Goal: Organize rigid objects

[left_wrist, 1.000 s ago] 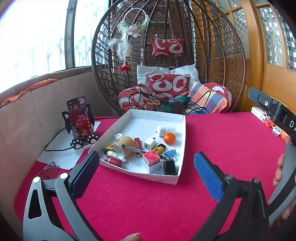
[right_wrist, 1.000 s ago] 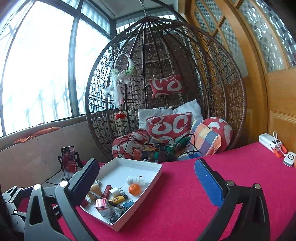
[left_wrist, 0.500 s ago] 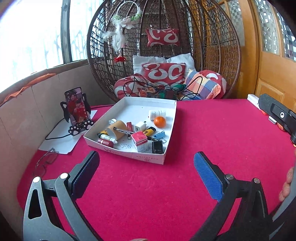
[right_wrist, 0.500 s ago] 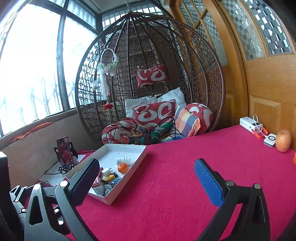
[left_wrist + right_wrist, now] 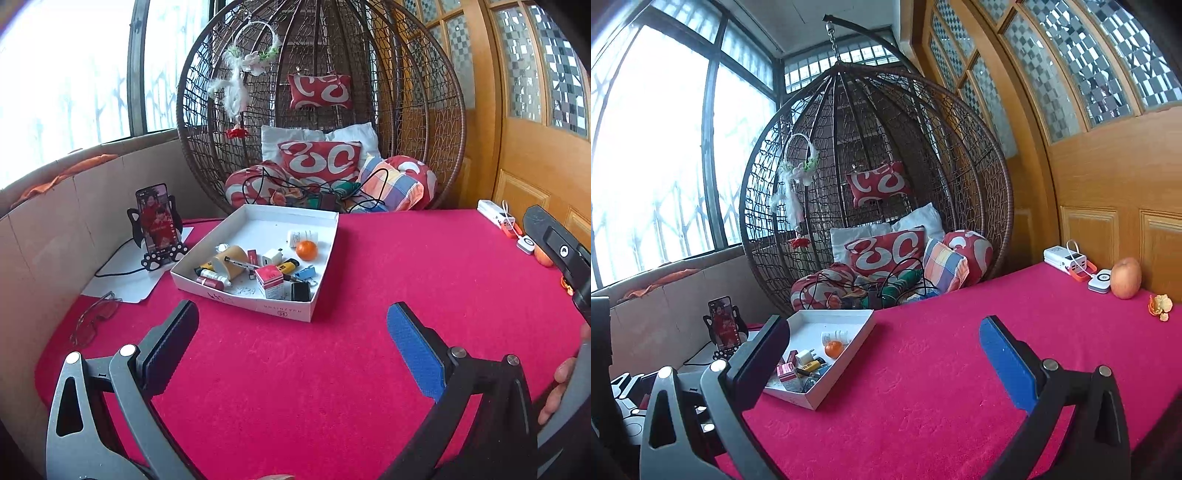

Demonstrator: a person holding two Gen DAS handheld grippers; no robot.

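A shallow white box (image 5: 325,258) (image 5: 857,338) lies on the red table, holding several small items: an orange (image 5: 306,250) (image 5: 833,348), a white charger plug (image 5: 272,256), a red and white cube box (image 5: 270,280), a tape roll (image 5: 232,260), a pill bottle (image 5: 302,236) and a black fob (image 5: 300,291). My left gripper (image 5: 291,332) hovers open over the cloth, short of the box's near edge, with nothing between its fingers. Farther right and back, my right gripper (image 5: 884,347) is open and empty too, the box to its front left.
A phone on a paw stand (image 5: 157,225) and glasses (image 5: 92,321) sit left of the box. A power bank (image 5: 1065,258), small white device (image 5: 1100,280), apple (image 5: 1125,277) and peel (image 5: 1160,305) line the wooden door side. A wicker hanging chair (image 5: 321,110) with cushions stands behind the table.
Both grippers have drawn back from the box, which now looks smaller and farther. The right view swung right, bringing the apple and peel into sight. Jaws stayed open.
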